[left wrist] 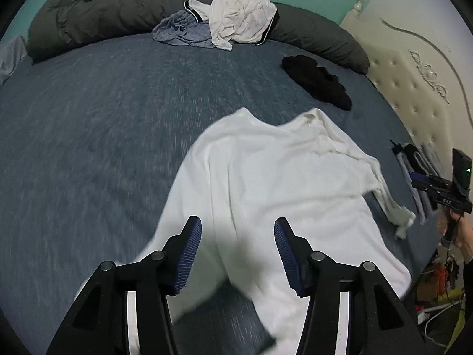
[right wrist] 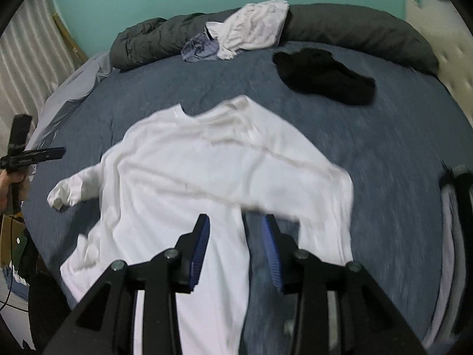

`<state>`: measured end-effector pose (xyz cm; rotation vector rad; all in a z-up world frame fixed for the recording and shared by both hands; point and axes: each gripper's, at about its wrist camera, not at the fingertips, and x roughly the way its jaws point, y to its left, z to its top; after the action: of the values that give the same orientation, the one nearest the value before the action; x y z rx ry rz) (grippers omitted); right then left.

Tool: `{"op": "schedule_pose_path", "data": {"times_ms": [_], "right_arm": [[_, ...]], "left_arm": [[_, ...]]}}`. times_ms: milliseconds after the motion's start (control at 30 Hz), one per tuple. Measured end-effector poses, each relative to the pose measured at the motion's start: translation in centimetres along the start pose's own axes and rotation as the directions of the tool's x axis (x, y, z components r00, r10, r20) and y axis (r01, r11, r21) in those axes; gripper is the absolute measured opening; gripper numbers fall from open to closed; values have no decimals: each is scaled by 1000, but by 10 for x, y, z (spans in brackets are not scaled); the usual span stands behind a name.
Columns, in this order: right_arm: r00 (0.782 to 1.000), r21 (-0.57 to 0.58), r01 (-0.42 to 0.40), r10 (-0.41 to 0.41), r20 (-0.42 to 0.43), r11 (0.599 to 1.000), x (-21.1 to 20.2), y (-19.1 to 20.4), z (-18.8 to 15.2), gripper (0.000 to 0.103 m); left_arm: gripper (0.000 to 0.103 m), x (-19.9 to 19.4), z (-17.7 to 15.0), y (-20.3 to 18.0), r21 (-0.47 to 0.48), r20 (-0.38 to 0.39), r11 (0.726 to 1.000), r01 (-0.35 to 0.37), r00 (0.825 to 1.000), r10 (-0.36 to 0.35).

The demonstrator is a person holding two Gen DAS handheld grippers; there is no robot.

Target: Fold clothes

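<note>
White shirt (left wrist: 266, 183) was spread on blue bed (left wrist: 88, 136)
Left gripper (left wrist: 238, 230) and right gripper (right wrist: 236, 227) were held wide apart above it, nothing gripped

We lose the white shirt's (left wrist: 266, 183) hem behind the left gripper (left wrist: 238, 254) and under the frame's bottom edge. Motion blur smears the bed (left wrist: 88, 148) — its weave reads as streaks. The folded items (left wrist: 414, 171) by the headboard are too small to name, and the right gripper's (right wrist: 236, 248) view cuts them off.

Both wrist views close above bed (left wrist: 88, 118), sharing white shirt (left wrist: 266, 177)
</note>
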<state>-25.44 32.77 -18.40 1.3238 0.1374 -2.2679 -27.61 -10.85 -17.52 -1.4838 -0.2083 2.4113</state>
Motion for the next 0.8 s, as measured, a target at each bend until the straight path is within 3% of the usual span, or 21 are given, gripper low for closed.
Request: {"op": "schedule_pose_path", "data": {"times_ms": [400, 800], "right_arm": [[1000, -78, 24, -24, -6, 997, 125, 18, 109, 37], [990, -134, 141, -142, -4, 981, 203, 11, 161, 48]], "left_arm": [[64, 108, 88, 23, -17, -32, 999, -27, 999, 27], [70, 175, 136, 15, 61, -56, 998, -29, 998, 32]]}}
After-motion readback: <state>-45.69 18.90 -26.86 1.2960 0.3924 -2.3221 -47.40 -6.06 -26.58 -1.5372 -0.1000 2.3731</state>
